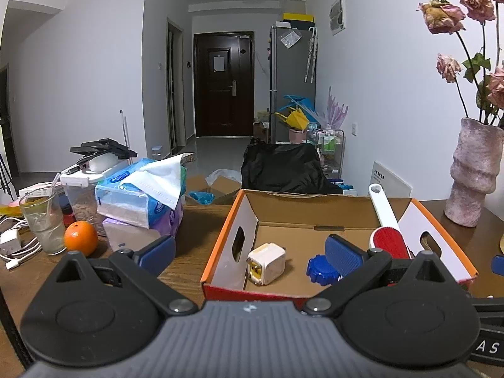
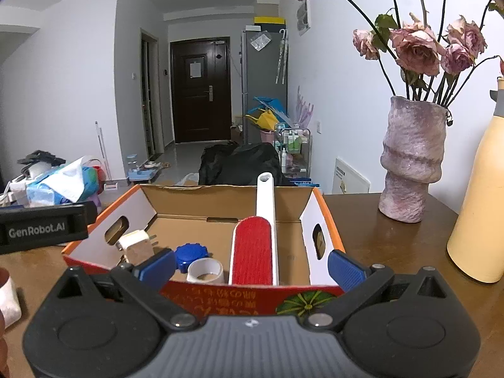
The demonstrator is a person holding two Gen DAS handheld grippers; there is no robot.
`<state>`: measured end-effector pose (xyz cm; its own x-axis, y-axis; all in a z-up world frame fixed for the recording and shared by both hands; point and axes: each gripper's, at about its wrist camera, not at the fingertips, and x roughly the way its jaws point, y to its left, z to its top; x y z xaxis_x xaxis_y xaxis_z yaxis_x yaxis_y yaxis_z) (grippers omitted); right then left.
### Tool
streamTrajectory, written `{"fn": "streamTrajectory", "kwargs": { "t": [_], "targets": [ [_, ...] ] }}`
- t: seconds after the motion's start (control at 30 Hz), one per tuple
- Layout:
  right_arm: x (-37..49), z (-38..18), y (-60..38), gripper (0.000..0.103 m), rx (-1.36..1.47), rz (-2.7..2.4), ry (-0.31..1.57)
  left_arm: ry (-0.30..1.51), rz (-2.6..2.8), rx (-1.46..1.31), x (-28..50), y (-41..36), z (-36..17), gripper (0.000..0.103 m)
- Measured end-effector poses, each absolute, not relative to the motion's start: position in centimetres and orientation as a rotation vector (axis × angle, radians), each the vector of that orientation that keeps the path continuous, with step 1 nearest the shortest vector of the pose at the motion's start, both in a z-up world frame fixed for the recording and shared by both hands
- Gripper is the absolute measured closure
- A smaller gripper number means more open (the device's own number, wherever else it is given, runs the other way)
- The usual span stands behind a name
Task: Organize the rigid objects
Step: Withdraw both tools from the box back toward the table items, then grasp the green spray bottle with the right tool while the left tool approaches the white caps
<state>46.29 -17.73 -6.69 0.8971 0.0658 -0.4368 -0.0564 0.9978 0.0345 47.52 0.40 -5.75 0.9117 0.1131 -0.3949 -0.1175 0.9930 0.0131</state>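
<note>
The left gripper (image 1: 252, 253) has its jaws spread wide and empty, its blue pads (image 1: 341, 256) flanking the near end of an open cardboard box (image 1: 220, 245) on the wooden table (image 1: 186, 261). The right gripper (image 2: 252, 266) is likewise released – nothing between its fingers – and hangs just before the red front wall of the same box (image 2: 324, 217).

Inside the box lie the task's things. A white charger plug (image 1: 267, 263) sits on the floor near the left wall, its prongs showing. A blue screw cap (image 1: 319, 269) lies towards the middle, partly hidden behind the left gripper's right pad. In the right wrist view a white roll (image 2: 206, 271) stands just in front of the cap, against the front wall. A lint brush (image 2: 253, 252) with a red face lies along the right part of the box, and its white handle (image 2: 265, 195) slopes up over the back wall.

Outside the box, on the left part of the table, an orange (image 1: 81, 238) rests beside a drinking glass (image 1: 42, 220) with a straw, and a tissue pack (image 1: 138, 198) sits on other packets – all apart from the box. To the right stands a rough pink vase (image 2: 411, 160) with dried roses (image 2: 415, 50), and a pale yellow bottle (image 2: 478, 214) stands nearer the right edge. A dark door (image 1: 223, 85) closes the far end of the room.
</note>
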Motion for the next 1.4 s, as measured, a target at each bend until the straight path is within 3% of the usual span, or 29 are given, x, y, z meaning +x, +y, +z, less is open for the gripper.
{"fn": "streamTrajectory", "kwargs": {
  "t": [1.4],
  "targets": [
    [33.2,-8.8,-20.3,0.001,-0.048,0.139,0.427,0.448,0.107,0.011,34.7,0.0,-8.3,0.000]
  ]
}}
